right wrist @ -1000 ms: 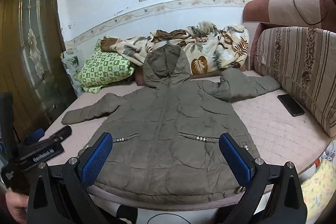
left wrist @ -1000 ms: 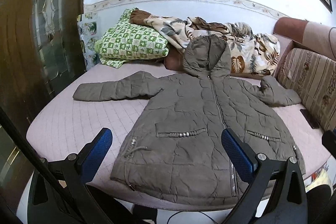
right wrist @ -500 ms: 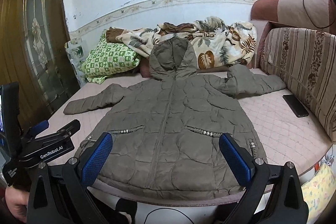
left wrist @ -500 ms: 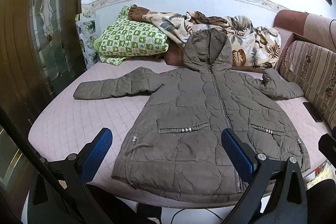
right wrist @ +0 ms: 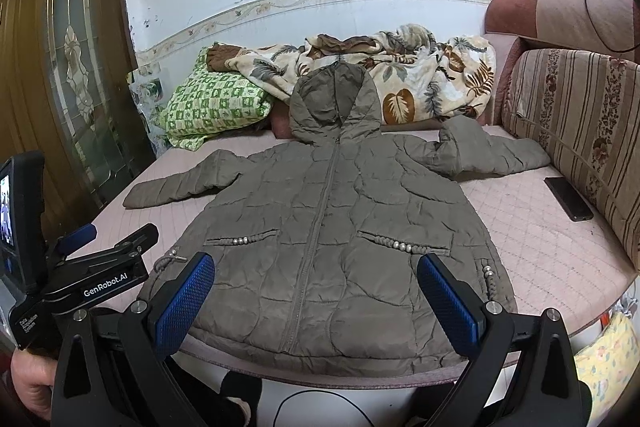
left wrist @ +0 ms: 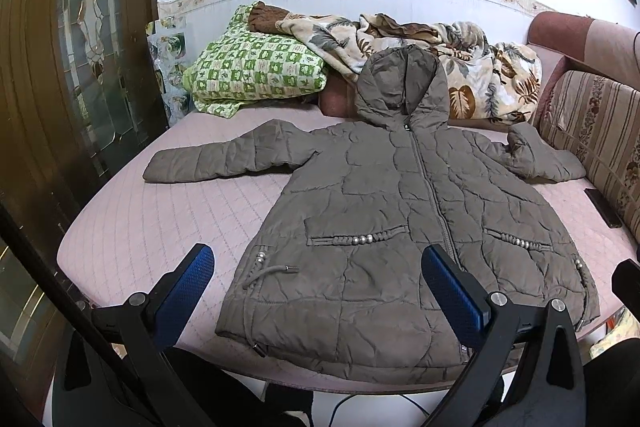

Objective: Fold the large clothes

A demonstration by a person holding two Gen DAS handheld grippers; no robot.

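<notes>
Coat (left wrist: 400, 227), grey-brown and quilted, lies flat and zipped on the pink bed (left wrist: 152, 227), front up, hood (left wrist: 402, 83) toward the wall, both sleeves spread out sideways. The left gripper (left wrist: 320, 287) and the right gripper (right wrist: 316, 291) hang above its hem, each with its 2 blue-padded fingers spread wide, holding nothing. A phone (right wrist: 568, 198) lies by the sofa back

jacket (right wrist: 328, 239) flat on bed (right wrist: 532, 247) | pillow (right wrist: 208, 107), blanket (right wrist: 400, 75) behind (against wall) | phone (right wrist: 568, 199) right
</notes>
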